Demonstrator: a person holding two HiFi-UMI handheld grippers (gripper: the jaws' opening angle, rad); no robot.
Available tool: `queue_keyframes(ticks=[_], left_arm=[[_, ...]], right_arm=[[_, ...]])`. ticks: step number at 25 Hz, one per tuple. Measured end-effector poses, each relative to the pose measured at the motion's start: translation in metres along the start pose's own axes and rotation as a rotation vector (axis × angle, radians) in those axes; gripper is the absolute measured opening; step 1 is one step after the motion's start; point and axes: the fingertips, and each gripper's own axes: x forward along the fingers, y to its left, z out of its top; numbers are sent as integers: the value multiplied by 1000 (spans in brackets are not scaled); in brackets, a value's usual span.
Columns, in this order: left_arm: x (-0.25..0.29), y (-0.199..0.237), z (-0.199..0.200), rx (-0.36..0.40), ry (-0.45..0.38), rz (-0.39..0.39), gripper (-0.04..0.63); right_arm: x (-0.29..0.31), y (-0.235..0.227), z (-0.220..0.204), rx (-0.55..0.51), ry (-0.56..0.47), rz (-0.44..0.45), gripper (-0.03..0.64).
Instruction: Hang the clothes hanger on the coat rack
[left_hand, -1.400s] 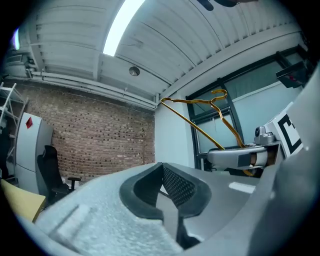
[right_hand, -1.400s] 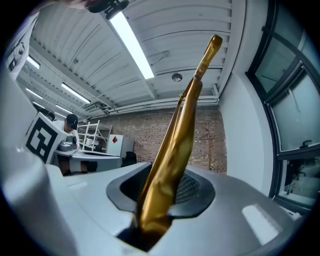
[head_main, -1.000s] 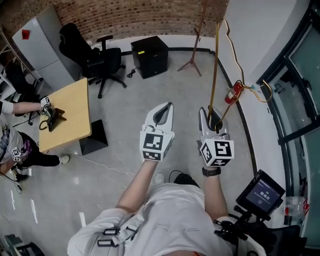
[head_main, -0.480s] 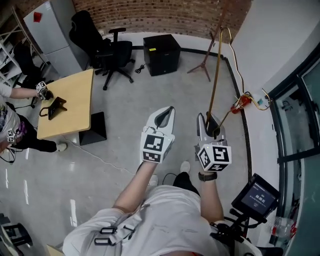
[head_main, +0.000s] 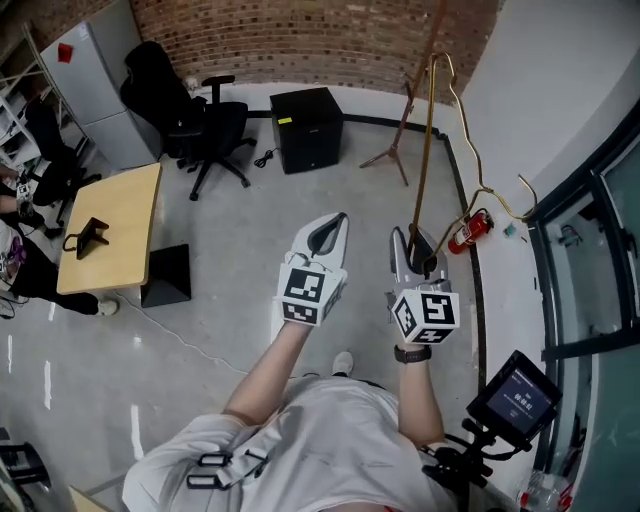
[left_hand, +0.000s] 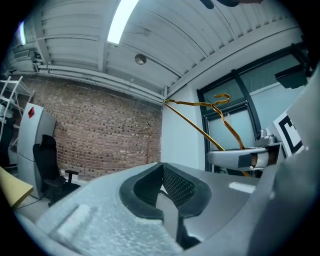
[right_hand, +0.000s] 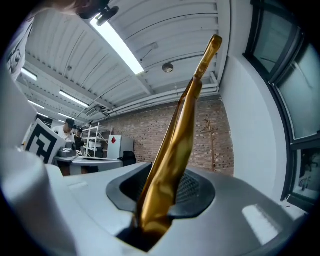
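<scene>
My right gripper (head_main: 415, 245) is shut on the lower part of a golden wire clothes hanger (head_main: 428, 150). The hanger rises steeply from the jaws, and its hook (head_main: 520, 192) curls out to the right near the white wall. In the right gripper view the hanger (right_hand: 180, 140) fills the gap between the pads. My left gripper (head_main: 325, 232) is level beside it on the left, shut and holding nothing; from its view the hanger (left_hand: 200, 132) shows at the right. The wooden coat rack (head_main: 405, 100) stands on a tripod foot ahead by the brick wall, apart from the hanger.
A black cabinet (head_main: 305, 128) and an office chair (head_main: 205, 130) stand by the brick wall. A wooden table (head_main: 105, 240) is at the left, with a person at its edge. A red fire extinguisher (head_main: 462, 235) sits by the right wall, and glass panels (head_main: 590, 250) run further right.
The room has slid down and left in the head view: I have walked forward toward the brick wall. Both grippers keep their pose, the hanger still held in the right one.
</scene>
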Motion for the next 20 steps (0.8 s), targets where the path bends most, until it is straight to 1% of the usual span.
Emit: queue_keyframes(ticks=[2, 5, 7, 9, 12, 17, 20], left_arm=[[11, -10, -4, -6, -2, 4, -3], [7, -15, -13, -8, -1, 9, -3], [12, -18, -21, -1, 19, 12, -3], [32, -19, -25, 1, 37, 18, -3], [67, -17, -26, 9, 51, 28, -3], [113, 10, -42, -38, 75, 39, -3], [154, 36, -46, -28, 66, 41, -3]], right_arm=[[-1, -19, -3, 8, -2, -4, 118], [-7, -23, -15, 4, 5, -6, 118], [-4, -28, -26, 34, 22, 0, 118], [8, -43, -33, 61, 36, 14, 118], [34, -65, -38, 64, 44, 36, 120], [79, -79, -58, 59, 82, 55, 120], [120, -94, -60, 55, 91, 55, 120]])
